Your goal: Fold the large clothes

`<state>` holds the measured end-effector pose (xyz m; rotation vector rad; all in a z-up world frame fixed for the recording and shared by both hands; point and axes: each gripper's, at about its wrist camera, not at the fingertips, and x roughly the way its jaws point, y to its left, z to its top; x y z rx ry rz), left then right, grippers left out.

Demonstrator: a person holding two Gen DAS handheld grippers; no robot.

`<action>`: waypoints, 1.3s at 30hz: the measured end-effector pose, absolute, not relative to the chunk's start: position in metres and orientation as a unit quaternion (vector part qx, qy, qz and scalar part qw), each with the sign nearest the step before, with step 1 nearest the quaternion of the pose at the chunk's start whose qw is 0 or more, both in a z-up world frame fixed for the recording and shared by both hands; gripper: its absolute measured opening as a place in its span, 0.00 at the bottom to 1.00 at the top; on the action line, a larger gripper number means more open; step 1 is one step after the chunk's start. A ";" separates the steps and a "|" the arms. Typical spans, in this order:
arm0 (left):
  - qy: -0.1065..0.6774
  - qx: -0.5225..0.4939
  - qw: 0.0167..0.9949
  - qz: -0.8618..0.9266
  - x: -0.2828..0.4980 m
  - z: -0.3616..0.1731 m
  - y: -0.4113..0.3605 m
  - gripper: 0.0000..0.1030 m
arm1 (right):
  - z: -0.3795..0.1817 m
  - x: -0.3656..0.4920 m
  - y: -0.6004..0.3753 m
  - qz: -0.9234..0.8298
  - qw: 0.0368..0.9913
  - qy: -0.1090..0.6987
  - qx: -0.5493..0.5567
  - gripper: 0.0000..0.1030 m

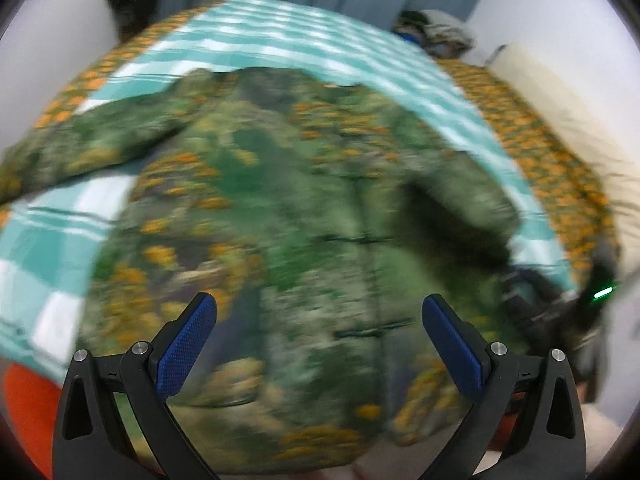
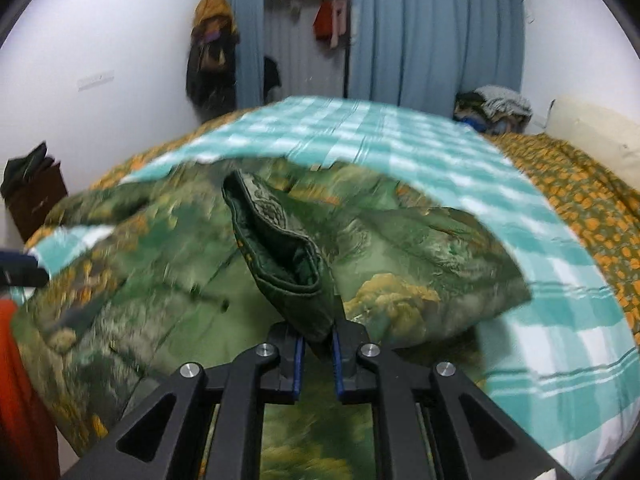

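A large green jacket (image 1: 288, 208) with an orange and yellow landscape print lies spread on the bed, front up, one sleeve stretched left. My left gripper (image 1: 320, 316) is open and empty above its lower part. My right gripper (image 2: 318, 344) is shut on the dark green sleeve cuff (image 2: 280, 240) and holds it lifted over the jacket body (image 2: 180, 280). The right gripper also shows at the right edge of the left wrist view (image 1: 560, 304). Both views are motion-blurred.
The bed has a teal and white checked sheet (image 2: 400, 136) over an orange-patterned cover (image 2: 580, 200). A clothes pile (image 2: 496, 108) sits at the far right corner. Blue curtains (image 2: 432, 32) and hanging clothes (image 2: 208, 52) stand behind. Orange fabric (image 1: 28, 412) is at lower left.
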<state>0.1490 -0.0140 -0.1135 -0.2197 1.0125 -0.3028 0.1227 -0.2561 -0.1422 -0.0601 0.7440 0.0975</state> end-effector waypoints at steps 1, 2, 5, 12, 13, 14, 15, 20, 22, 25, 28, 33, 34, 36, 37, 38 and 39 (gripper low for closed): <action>0.482 -0.114 0.852 -0.171 0.154 -0.113 -0.021 0.99 | -0.150 0.122 -0.254 0.053 0.923 0.381 -0.025 0.24; 0.483 -0.119 0.846 -0.190 0.158 -0.114 -0.027 0.99 | -0.154 0.120 -0.255 0.060 0.919 0.390 -0.020 0.32; 0.498 -0.136 0.819 -0.250 0.179 -0.121 -0.055 0.99 | -0.160 0.110 -0.257 0.080 0.908 0.411 0.001 0.57; 0.577 -0.153 0.744 -0.300 0.225 -0.170 -0.142 0.75 | -0.148 0.066 -0.287 0.041 0.908 0.415 0.043 0.58; 0.595 -0.153 0.734 -0.289 0.230 -0.182 -0.154 0.72 | -0.149 0.062 -0.291 0.036 0.907 0.416 0.054 0.58; 0.609 -0.150 0.729 -0.274 0.233 -0.194 -0.163 0.66 | -0.148 0.061 -0.293 0.034 0.907 0.416 0.060 0.58; 0.615 -0.147 0.729 -0.262 0.234 -0.198 -0.167 0.58 | -0.147 0.055 -0.297 0.030 0.907 0.415 0.067 0.58; 0.609 -0.127 0.748 -0.230 0.232 -0.195 -0.178 0.13 | -0.144 0.038 -0.309 0.018 0.914 0.399 0.075 0.58; 0.593 -0.097 0.766 -0.229 0.230 -0.176 -0.182 0.12 | -0.143 0.036 -0.317 0.010 0.916 0.392 0.085 0.58; 0.557 -0.066 0.794 -0.235 0.240 -0.140 -0.174 0.11 | -0.137 0.038 -0.329 0.003 0.919 0.383 0.099 0.58; 0.524 -0.050 0.822 -0.218 0.270 -0.116 -0.156 0.11 | -0.126 0.051 -0.344 0.004 0.924 0.372 0.091 0.58; 0.520 -0.067 0.836 -0.164 0.327 -0.122 -0.104 0.11 | -0.110 0.091 -0.363 0.000 0.931 0.363 0.048 0.58; 0.522 -0.068 0.836 -0.156 0.333 -0.126 -0.101 0.11 | -0.107 0.104 -0.367 0.002 0.932 0.359 0.039 0.58; 0.523 -0.067 0.837 -0.143 0.343 -0.137 -0.093 0.11 | -0.107 0.129 -0.371 0.003 0.933 0.360 0.022 0.58; 0.523 -0.065 0.839 -0.139 0.347 -0.142 -0.090 0.11 | -0.109 0.150 -0.374 0.000 0.930 0.367 0.014 0.58; 0.522 -0.062 0.840 -0.135 0.348 -0.147 -0.088 0.11 | -0.111 0.161 -0.376 0.001 0.928 0.372 0.014 0.58; 0.522 -0.058 0.841 -0.132 0.349 -0.153 -0.087 0.11 | -0.115 0.179 -0.378 0.006 0.925 0.381 0.016 0.58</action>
